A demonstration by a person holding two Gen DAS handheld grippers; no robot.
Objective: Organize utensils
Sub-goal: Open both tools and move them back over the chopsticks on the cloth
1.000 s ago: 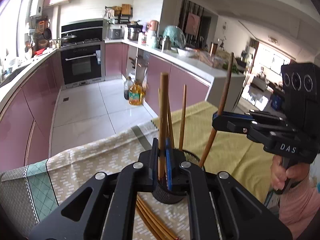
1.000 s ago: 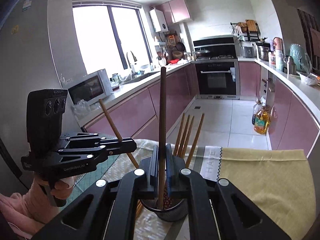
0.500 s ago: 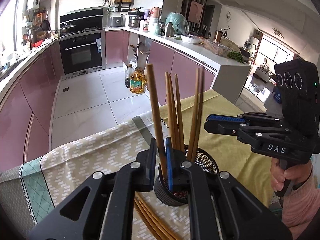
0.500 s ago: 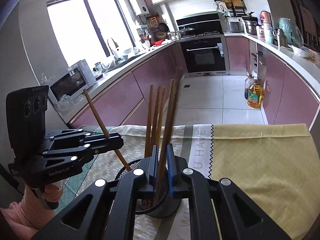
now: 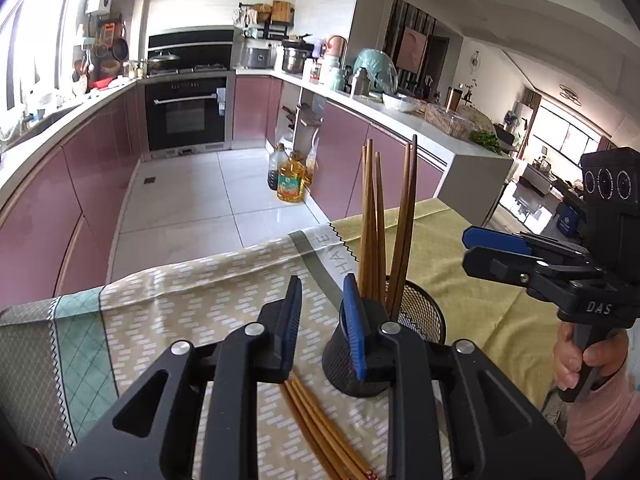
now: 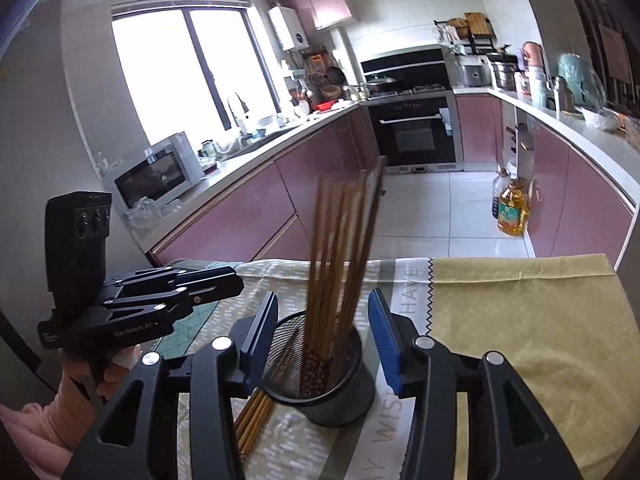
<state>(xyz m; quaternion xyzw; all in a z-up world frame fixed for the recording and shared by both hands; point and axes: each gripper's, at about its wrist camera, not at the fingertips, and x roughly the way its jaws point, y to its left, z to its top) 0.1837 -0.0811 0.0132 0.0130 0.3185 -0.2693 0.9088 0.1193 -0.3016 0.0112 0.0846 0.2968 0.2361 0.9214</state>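
Both chopsticks dropped into mesh holder [image 6: 320, 376].
We released left gripper [image 5: 320, 320] and right gripper [image 6: 324, 332]; loose chopsticks [image 5: 320, 432] remain at 6 o'clock.

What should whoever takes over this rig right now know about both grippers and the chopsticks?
Left gripper: open, empty, hovering just left of the holder.
Right gripper: open, empty, fingers either side of the holder.
Black wire-mesh cylindrical holder: upright on the patterned tablecloth, near the yellow cloth.
Done: several brown wooden chopsticks stand in the holder, leaning together.
Left: a bundle of loose wooden chopsticks lies flat on the tablecloth beside the holder's base, under the left gripper. Likely next: pick these up and drop them in.
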